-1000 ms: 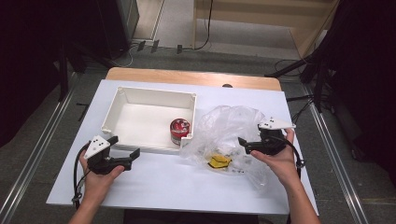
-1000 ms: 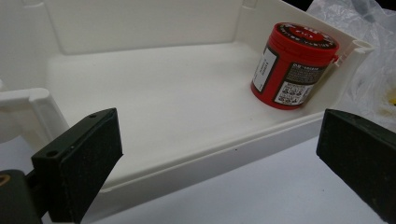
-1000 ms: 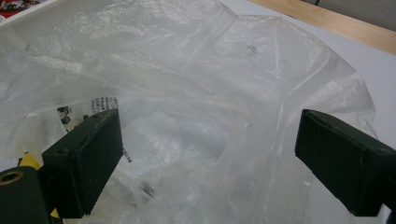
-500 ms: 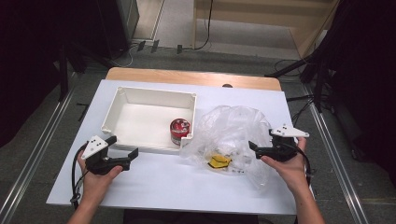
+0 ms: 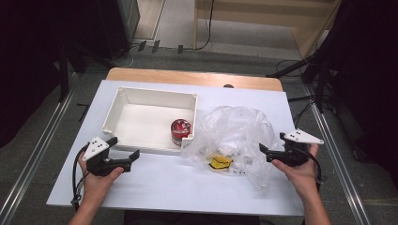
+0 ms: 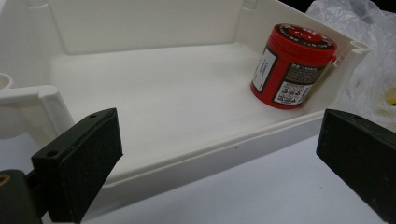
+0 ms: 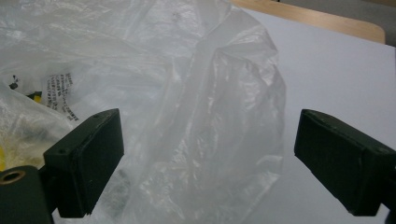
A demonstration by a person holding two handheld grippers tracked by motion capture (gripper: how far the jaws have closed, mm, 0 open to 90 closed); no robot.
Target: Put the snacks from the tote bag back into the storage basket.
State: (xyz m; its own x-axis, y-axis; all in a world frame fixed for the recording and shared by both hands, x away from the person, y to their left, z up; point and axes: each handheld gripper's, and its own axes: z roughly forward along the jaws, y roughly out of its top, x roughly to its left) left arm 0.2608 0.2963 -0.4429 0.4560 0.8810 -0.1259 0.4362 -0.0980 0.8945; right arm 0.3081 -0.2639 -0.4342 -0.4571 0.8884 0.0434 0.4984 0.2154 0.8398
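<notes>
I'm holding both grippers, left (image 5: 123, 157) and right (image 5: 266, 151), wide open and empty, red can (image 5: 180, 132) sitting in the tray's (image 5: 123, 96) corner nearest the bag (image 5: 237, 126), yellow item (image 5: 219, 162) inside the bag looking untouched.

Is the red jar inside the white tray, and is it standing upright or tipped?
Inside and upright. The red jar stands on its base in a corner of the white tray, lid on top, close to the tray's walls.
</notes>
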